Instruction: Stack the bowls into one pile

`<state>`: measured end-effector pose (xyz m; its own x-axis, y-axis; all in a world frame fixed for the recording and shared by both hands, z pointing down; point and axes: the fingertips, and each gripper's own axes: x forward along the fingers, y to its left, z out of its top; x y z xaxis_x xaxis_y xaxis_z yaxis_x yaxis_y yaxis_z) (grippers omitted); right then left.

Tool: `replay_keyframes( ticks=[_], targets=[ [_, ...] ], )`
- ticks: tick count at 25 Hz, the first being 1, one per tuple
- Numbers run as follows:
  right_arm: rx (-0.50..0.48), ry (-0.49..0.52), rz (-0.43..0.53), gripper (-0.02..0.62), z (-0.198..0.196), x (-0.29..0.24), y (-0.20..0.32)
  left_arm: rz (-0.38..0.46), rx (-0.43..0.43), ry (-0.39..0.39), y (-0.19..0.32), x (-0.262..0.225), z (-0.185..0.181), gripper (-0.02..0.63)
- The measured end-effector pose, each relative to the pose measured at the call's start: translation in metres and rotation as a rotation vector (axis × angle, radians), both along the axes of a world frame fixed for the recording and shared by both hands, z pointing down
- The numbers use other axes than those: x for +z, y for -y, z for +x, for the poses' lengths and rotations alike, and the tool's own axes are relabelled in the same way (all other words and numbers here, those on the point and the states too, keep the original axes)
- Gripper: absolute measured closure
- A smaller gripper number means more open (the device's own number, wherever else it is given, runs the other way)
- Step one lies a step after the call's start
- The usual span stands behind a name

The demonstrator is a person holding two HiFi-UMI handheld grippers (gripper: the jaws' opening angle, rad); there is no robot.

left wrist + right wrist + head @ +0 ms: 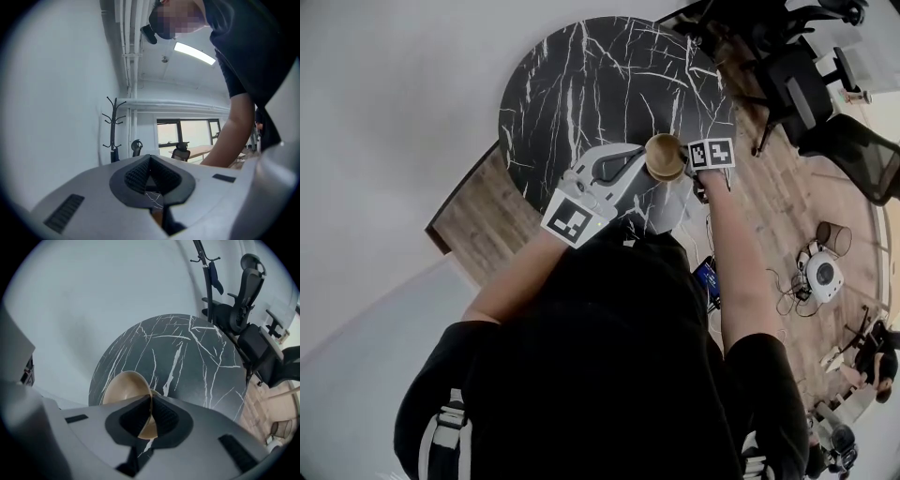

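Note:
A tan bowl [664, 155] hangs tilted over the near edge of the round black marble table [581, 84]. My right gripper [686, 161] is shut on its rim from the right. In the right gripper view the thin rim runs between the pads at my right gripper [150, 401], and the bowl [123, 386] shows its hollow to the left above the table [187, 348]. My left gripper [639, 150] reaches in from the left, its tips close beside the bowl. In the left gripper view the left gripper [149, 159] points level at the room, its pads meeting at the tips with nothing between them.
Black office chairs [806, 84] stand past the table's right side on a wooden floor [787, 206]. A coat rack [112, 126] stands by the white wall. Small devices and cables [823, 274] lie on the floor at the right. The person's dark torso fills the lower head view.

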<state>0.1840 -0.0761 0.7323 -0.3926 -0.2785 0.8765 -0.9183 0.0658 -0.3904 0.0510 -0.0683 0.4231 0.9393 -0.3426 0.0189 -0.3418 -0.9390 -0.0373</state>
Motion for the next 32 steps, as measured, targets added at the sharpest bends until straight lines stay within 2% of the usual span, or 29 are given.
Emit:
replay_keyframes(
  ticks=[9, 21, 32],
  targets=[
    [-0.033, -0.018, -0.049, 0.583, -0.001, 0.02, -0.016, 0.003, 0.012, 0.015, -0.005, 0.006, 0.004, 0.603],
    [-0.077, -0.041, -0.102, 0.577, 0.002, 0.038, -0.027, -0.027, -0.016, 0.022, -0.005, 0.008, 0.004, 0.603],
    [-0.119, -0.076, -0.088, 0.512, 0.011, 0.03, -0.028, -0.027, -0.027, 0.023, -0.002, 0.011, 0.01, 0.603]
  ],
)
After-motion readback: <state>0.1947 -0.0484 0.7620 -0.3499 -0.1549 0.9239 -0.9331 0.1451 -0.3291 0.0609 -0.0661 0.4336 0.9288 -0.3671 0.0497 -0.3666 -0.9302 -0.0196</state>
